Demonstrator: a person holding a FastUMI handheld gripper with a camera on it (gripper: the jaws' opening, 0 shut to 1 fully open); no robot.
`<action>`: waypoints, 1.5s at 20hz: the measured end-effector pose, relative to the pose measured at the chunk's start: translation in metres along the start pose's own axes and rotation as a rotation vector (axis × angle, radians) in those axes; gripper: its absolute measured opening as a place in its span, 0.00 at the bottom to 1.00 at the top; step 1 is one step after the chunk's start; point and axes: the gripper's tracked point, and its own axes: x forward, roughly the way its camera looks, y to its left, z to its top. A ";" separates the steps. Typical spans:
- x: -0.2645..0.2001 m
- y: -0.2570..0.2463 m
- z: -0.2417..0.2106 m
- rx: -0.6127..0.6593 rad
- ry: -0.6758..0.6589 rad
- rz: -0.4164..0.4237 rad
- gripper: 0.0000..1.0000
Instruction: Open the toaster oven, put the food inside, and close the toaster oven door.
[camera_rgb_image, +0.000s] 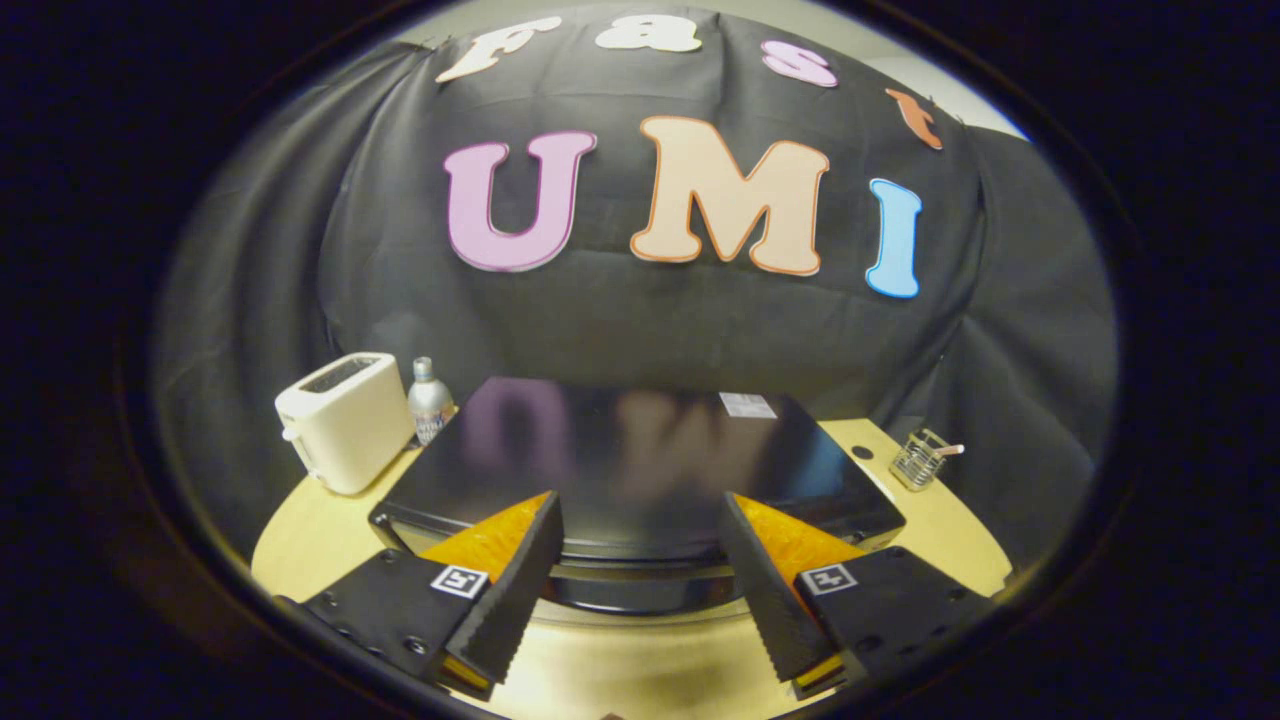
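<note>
Gripper (640, 510) held with fingers spread wide, nothing clasped | toaster oven (640, 460) seen just ahead on tabletop (640, 670), its glossy top between fingertips | toaster (345, 420) and bottle (430, 400) placed beside it

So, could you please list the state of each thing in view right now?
Hand-held gripper: open, fingers spread, holding nothing.
Toaster oven: seen from above, just ahead of the fingers; door state cannot be told.
Toaster: upright.
Bottle: upright, capped.
Wire basket: upright.
</note>
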 end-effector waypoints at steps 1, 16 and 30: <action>-0.001 -0.002 -0.005 -0.002 -0.001 0.003 0.94; -0.044 -0.014 -0.031 0.101 -0.131 0.015 0.92; -0.109 -0.021 -0.105 0.063 0.173 -0.072 0.91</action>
